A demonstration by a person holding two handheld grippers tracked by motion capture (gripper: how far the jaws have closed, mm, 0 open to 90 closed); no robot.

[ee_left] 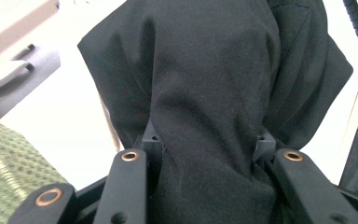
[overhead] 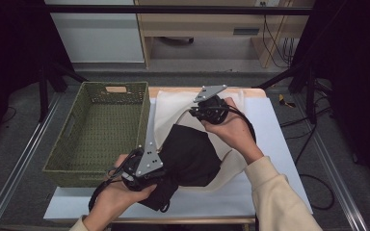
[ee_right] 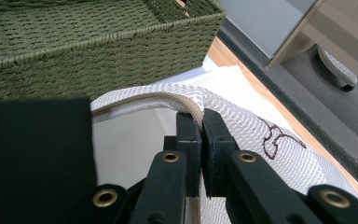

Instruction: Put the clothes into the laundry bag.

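Two grippers are at work over the white table (overhead: 274, 144), and I hold one in each hand. Biggest of what lies around them is the green woven basket (overhead: 101, 130), which sits just to the outer side of my left gripper (overhead: 166, 166) and, in the right gripper view, beyond and to the left of my right gripper's (ee_right: 201, 122) jaws. Next in size is the cream mesh bag (overhead: 173, 108), spread on the table between my two hands and running up under the right one. My right gripper's jaws are pressed together on the bag's corded rim (ee_right: 154, 99), pinching that edge so it stands raised off the table. Smaller again is the black garment (overhead: 192, 154), bunched up and lying against the bag's mouth, directly ahead of my left gripper and below my right. My left gripper's jaws stand partly apart with a thick fold of that black cloth squeezed between them; the fabric bulges out past both pads (ee_left: 153, 140) and hangs on forward from there.
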